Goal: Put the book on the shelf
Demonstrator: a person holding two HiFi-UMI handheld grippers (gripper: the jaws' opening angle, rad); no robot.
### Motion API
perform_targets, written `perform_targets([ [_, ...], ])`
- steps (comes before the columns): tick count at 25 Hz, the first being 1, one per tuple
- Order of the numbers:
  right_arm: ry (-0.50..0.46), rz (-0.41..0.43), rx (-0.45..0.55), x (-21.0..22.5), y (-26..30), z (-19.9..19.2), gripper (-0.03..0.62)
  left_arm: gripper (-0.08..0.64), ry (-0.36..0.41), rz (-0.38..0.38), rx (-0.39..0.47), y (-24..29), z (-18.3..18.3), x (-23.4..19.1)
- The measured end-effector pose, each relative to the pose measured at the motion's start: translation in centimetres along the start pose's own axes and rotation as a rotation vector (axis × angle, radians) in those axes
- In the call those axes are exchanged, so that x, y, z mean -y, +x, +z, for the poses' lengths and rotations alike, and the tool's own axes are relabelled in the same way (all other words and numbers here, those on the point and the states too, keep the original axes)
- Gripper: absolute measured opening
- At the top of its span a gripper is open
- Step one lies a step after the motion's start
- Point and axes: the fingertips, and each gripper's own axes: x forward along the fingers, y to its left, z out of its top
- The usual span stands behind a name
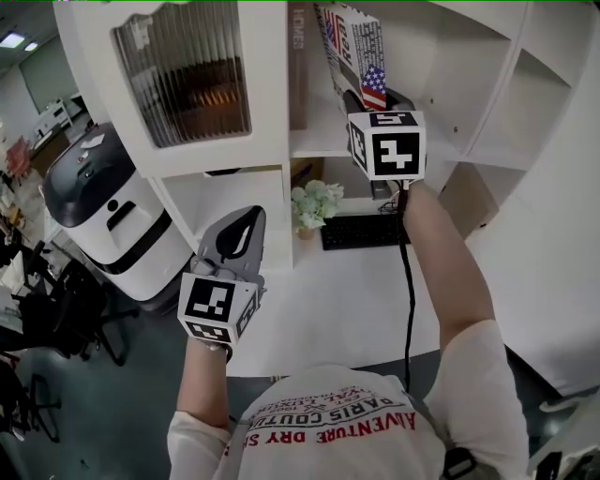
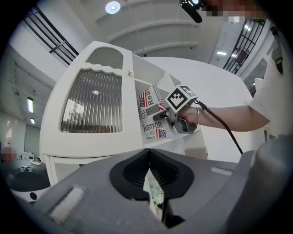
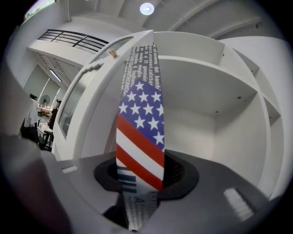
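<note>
White shelf (image 1: 319, 145) fills the background. Jaws of the right gripper (image 3: 146, 178) clamp the flag-printed book (image 3: 139, 137), which stands upright in an open compartment at one o'clock in the head view, perhaps resting on its board. Left gripper (image 2: 149, 169) has its jaws together on nothing, at eight o'clock.

Bright ceiling light (image 2: 112, 7), soft shadows, fisheye edges, dark vignetted corners

The book (image 3: 139, 132) is white with dark print and a flag band — white stars on blue, red and white stripes. The shelf (image 3: 201, 87) is plain white; the keyboard (image 1: 361, 231) black.
</note>
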Motion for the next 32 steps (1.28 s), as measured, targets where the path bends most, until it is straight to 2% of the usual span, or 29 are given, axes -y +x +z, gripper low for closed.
perform_targets([
  [6, 0.031, 0.075, -0.034, -0.1, 4.7, -0.8, 0.158, 0.003, 0.008, 0.025, -0.022, 2.1, -1.0, -0.7],
  [17, -0.018, 0.08, -0.02, -0.8, 10.0, -0.8, 0.169, 0.003, 0.022, 0.064, -0.044, 5.0, -1.9, -2.8],
  [22, -0.065, 0.134, -0.029, -2.1, 11.3, -1.1, 0.231, 0.003, 0.021, 0.067, -0.046, 5.8, -2.2, -3.2],
  [27, -0.065, 0.177, -0.045, -2.5, 11.9, -1.3, 0.27, 0.003, 0.02, 0.073, -0.045, 5.9, -2.2, -3.5],
  [32, -0.07, 0.161, -0.006, -2.1, 11.0, -0.8, 0.293, 0.003, 0.028, 0.067, -0.041, 5.5, -1.7, -3.2],
])
